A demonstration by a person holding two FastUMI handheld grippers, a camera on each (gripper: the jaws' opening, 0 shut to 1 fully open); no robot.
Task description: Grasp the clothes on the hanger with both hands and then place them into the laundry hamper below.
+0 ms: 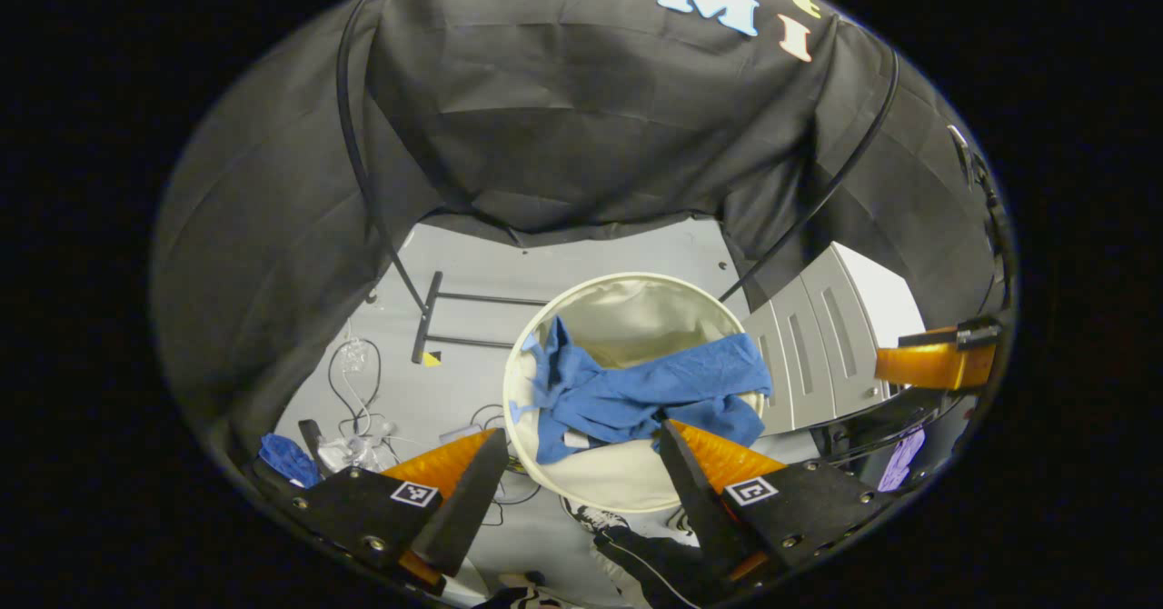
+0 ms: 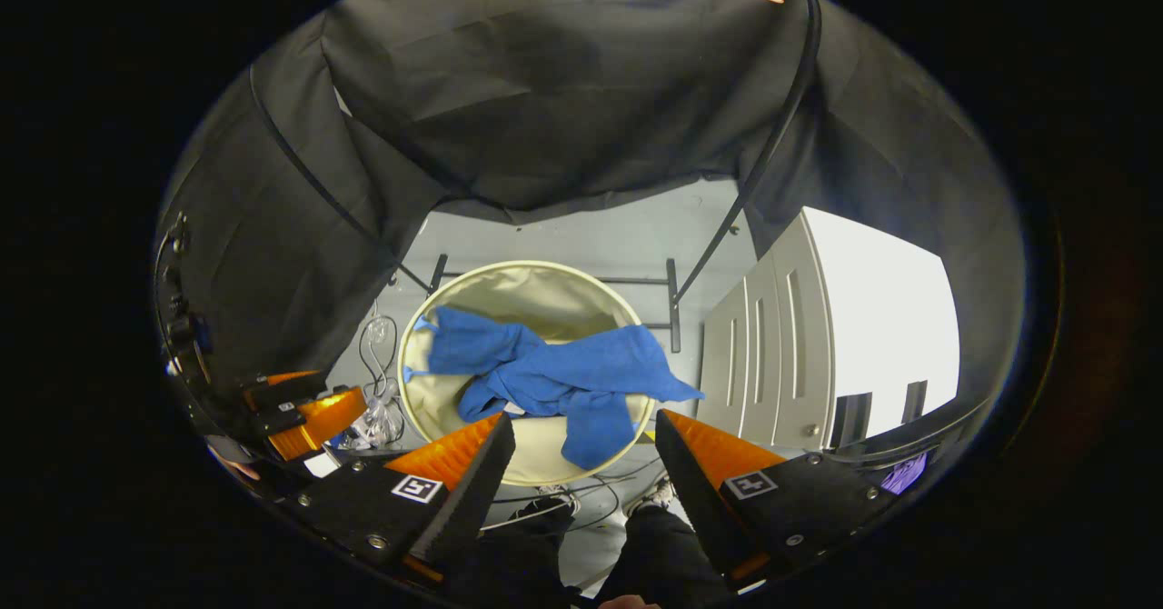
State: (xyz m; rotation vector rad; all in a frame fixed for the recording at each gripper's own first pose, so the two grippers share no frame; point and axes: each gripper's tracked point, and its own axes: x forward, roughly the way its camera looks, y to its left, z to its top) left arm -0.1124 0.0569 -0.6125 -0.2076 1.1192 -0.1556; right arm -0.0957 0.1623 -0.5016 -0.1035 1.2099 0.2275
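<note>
Clothes (image 1: 636,395), blue, lie bunched in the laundry hamper (image 1: 627,486), one end draped over its near rim. Left gripper (image 1: 581,464) and right gripper (image 2: 581,450) hang above it, fingers spread wide apart, gripping nothing. Judged: drop is done; perhaps tuck the overhanging end inside.

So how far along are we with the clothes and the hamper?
Nearly done, by the look of it. The blue garment lies in the laundry hamper, though part of it drapes over the near rim and hangs outside. Nothing is in hand: the left tool and the right tool are both open and empty above the hamper. What may be left is tucking the overhanging cloth inside.
</note>
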